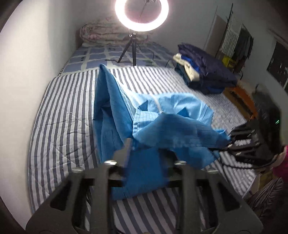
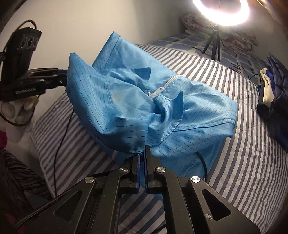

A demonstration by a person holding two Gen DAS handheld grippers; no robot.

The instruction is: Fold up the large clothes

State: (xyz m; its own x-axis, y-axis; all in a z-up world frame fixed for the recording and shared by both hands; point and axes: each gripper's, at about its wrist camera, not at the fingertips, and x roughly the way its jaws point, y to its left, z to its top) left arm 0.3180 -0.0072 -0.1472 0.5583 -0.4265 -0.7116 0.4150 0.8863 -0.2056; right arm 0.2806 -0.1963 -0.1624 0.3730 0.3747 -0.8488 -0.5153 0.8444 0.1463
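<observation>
The right tool (image 2: 143,153) has its two fingers drawn together on a hem edge of the blue garment (image 2: 144,100); the cloth edge is pinched between the blue pads. The left tool (image 1: 149,153) stands partly open, its fingers apart, with blue fabric hanging between and over them. The left-wrist view is blurred at this point, so contact between pads and cloth cannot be confirmed there. In the right-wrist view, the left tool (image 2: 59,77) appears at the far left with its fingers at the garment's edge.

The garment is a light blue, thin-striped work coat with a white zipper (image 2: 162,86). Its near portion is lifted and bunched between the two tools. Its far portion lies on the bed (image 1: 68,111), extending toward the far wall.

The bed carries a grey-and-white striped quilt. A stack of folded clothes (image 1: 203,70) in dark blue, bright blue and cream sits at the right edge of the bed. A ring light (image 1: 142,14) on a small tripod stands near the head of the bed, with a rolled floral blanket (image 1: 104,32) behind it.
</observation>
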